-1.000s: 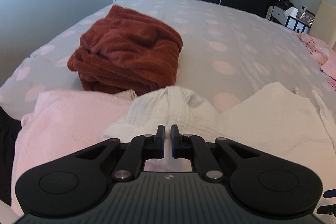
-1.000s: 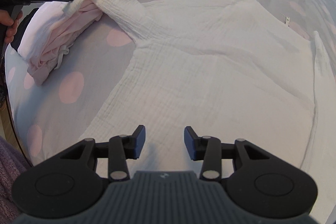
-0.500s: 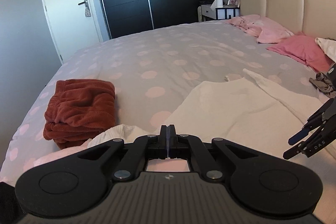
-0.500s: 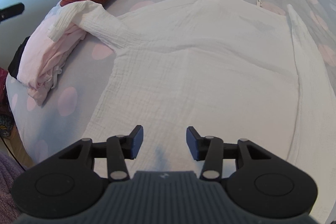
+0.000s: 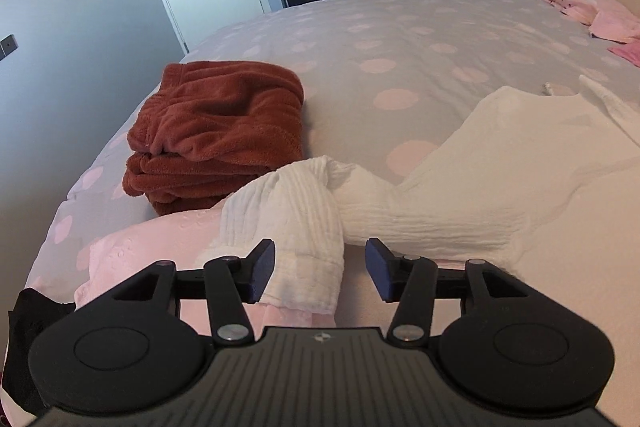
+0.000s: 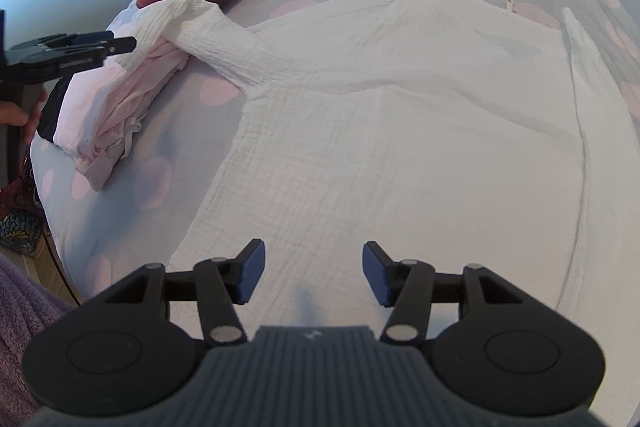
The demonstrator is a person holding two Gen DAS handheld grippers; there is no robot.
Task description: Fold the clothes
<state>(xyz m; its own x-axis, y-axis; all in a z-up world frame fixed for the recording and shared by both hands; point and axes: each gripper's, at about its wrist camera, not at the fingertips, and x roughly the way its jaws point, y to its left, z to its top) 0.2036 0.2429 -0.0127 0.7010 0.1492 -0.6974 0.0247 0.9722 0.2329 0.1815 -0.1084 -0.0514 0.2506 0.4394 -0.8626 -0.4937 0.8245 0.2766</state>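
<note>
A white crinkled shirt lies spread flat on the bed. Its left sleeve is draped over a folded pale pink garment. My left gripper is open, its jaws on either side of the sleeve cuff without gripping it; it also shows in the right wrist view beside the cuff. My right gripper is open and empty, just above the shirt's lower hem. The shirt's right sleeve lies folded along the body.
A folded rust-red fleece sits on the grey polka-dot bedspread behind the pink garment. Pink pillows lie by the headboard. The bed edge drops off at left. A dark wardrobe and a door stand beyond.
My left gripper has opened from shut and now sits down around the sleeve cuff. The cuff lies on the pink garment. My right gripper stayed open over the hem.
</note>
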